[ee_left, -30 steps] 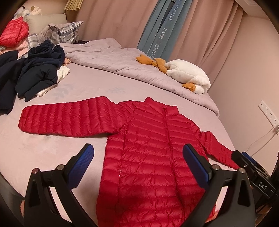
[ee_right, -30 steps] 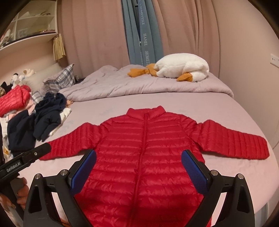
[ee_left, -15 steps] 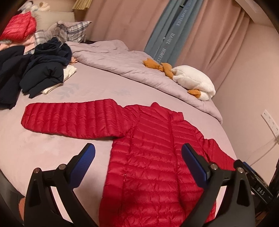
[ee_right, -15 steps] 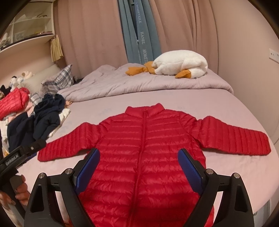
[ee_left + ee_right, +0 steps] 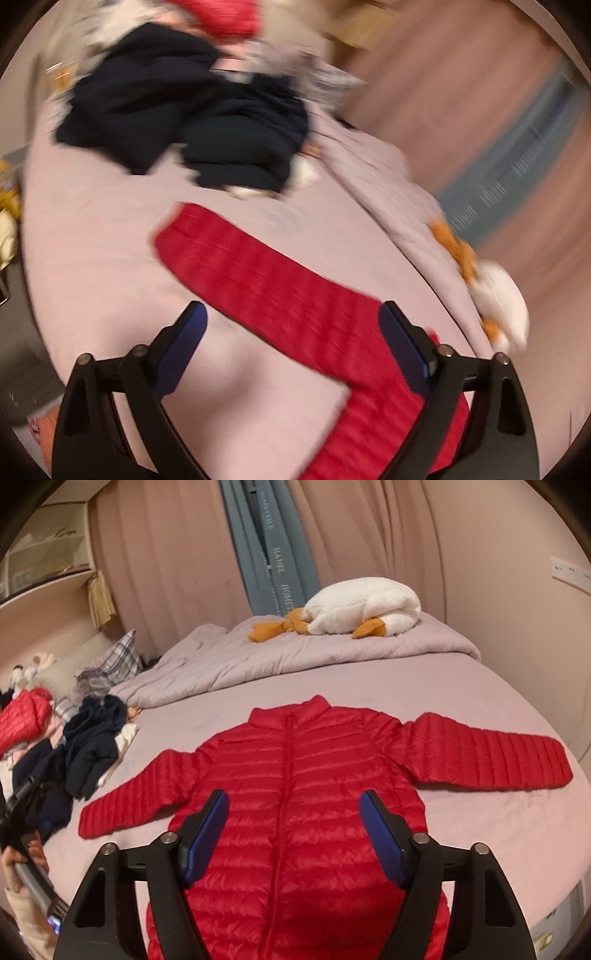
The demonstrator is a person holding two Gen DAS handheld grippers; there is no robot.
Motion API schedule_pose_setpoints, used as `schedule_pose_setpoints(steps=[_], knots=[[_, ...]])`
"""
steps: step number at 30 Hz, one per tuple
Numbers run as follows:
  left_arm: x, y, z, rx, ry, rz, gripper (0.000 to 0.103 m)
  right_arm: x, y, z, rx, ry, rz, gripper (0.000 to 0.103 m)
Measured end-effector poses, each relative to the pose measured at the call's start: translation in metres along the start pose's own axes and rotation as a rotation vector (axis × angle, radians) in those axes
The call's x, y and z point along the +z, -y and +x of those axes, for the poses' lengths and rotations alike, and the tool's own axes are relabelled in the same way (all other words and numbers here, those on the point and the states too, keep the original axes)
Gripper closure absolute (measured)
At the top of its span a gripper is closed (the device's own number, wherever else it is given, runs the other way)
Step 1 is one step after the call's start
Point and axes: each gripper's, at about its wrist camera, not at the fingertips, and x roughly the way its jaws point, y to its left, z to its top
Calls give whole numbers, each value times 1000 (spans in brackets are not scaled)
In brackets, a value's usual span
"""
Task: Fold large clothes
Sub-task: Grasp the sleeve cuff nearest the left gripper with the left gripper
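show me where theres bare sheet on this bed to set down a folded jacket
Bare sheet shows between the red jacket's collar and the rumpled grey duvet, and along the near right edge below the jacket's sleeve. The left side is crowded by the dark clothes pile; the plush goose sits on the duvet.

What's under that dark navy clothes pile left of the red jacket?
A white garment pokes out beneath the dark navy clothes pile, lying on the bed sheet. How far it reaches underneath is covered.

Home bedroom, bed, quilt, curtains
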Motion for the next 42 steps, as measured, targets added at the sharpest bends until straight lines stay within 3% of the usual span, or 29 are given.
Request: schedule_pose_setpoints(steps=[4, 12, 26, 31, 33, 35, 42], knots=[[21, -44, 26, 128, 21, -103, 19, 1, 3, 5, -6, -5, 14, 36], [32, -86, 72, 235, -30, -207, 27, -2, -5, 26, -46, -67, -7, 40], [29, -119, 138, 267, -156, -243, 51, 2, -37, 37, -91, -86, -37, 41], [32, -123, 146, 261, -122, -238, 62, 4, -50, 47, -95, -100, -51, 41], [34, -128, 151, 239, -114, -267, 87, 4, -57, 51, -84, -102, -61, 41], [36, -131, 153, 220, -117, -303, 92, 5, -62, 52, -71, -103, -75, 41], [46, -93, 118, 189, -26, -226, 98, 4, -64, 45, -32, -86, -90, 44]])
